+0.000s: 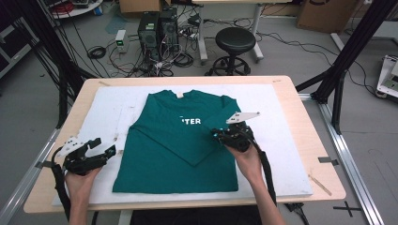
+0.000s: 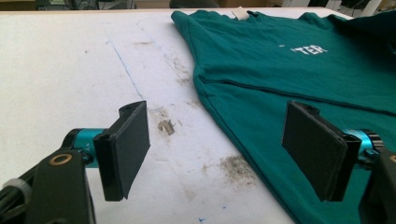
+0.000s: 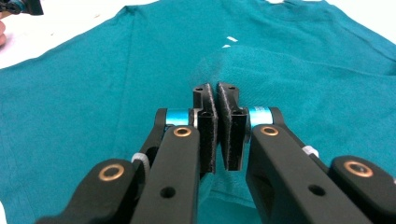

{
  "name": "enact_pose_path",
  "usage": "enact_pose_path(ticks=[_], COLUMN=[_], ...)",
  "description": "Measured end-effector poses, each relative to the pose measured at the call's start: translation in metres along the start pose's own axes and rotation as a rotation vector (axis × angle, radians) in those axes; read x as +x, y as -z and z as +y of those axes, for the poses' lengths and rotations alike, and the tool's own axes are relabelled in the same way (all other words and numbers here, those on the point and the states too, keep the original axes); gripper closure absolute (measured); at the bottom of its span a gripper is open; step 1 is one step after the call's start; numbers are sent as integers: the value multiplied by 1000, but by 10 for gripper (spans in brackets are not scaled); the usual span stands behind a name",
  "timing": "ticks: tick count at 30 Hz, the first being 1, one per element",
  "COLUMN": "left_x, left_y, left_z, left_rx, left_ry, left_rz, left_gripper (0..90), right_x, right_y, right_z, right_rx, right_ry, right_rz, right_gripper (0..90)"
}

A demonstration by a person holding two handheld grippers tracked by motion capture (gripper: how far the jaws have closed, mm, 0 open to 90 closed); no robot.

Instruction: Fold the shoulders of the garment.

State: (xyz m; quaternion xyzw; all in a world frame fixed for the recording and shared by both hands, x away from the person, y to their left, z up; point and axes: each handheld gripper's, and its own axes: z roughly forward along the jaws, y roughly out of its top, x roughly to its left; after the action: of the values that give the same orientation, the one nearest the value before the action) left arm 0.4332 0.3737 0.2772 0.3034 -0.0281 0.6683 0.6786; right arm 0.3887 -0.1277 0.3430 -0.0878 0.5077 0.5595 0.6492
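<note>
A dark green T-shirt (image 1: 173,150) with white letters lies flat on the white board (image 1: 108,108), neck toward the far side. Its right sleeve side is folded diagonally over the chest. My right gripper (image 1: 217,134) sits over the shirt's right middle, shut on a raised pinch of that green cloth (image 3: 212,70); the right gripper (image 3: 215,93) shows its pads pressed together. My left gripper (image 1: 105,146) rests open on the bare board just left of the shirt. In the left gripper view the open left gripper (image 2: 219,149) has the shirt's edge (image 2: 280,60) under its right pad.
The board lies on a wooden table (image 1: 302,140). Beyond the far edge stand a black stool (image 1: 234,42), computer towers (image 1: 157,30) and loose cables on the floor. Black frame posts (image 1: 347,51) rise at both sides.
</note>
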Motion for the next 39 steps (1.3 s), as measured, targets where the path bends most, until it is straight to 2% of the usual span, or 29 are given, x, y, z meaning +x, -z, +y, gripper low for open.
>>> enact_pose_path(ticks=[3, 12, 16, 25, 39], left_x=[0, 0, 0, 0, -1], left_y=[0, 0, 0, 0, -1], left_z=[0, 0, 0, 0, 0], left_rx=[0, 0, 1, 4, 5], left_ry=[1, 1, 1, -3, -4], left_rz=[-1, -3, -3, 0, 3], left_gripper=[236, 236, 236, 236, 236], right_x=[4, 32, 41, 54, 75], right_y=[-7, -40, -52, -72, -105], right_z=[2, 15, 17, 21, 25], right_rx=[1, 15, 27, 27, -5], right_ry=[2, 49, 54, 61, 67], right_rz=[14, 73, 94, 120, 198], right_gripper=[871, 870, 870, 870, 870])
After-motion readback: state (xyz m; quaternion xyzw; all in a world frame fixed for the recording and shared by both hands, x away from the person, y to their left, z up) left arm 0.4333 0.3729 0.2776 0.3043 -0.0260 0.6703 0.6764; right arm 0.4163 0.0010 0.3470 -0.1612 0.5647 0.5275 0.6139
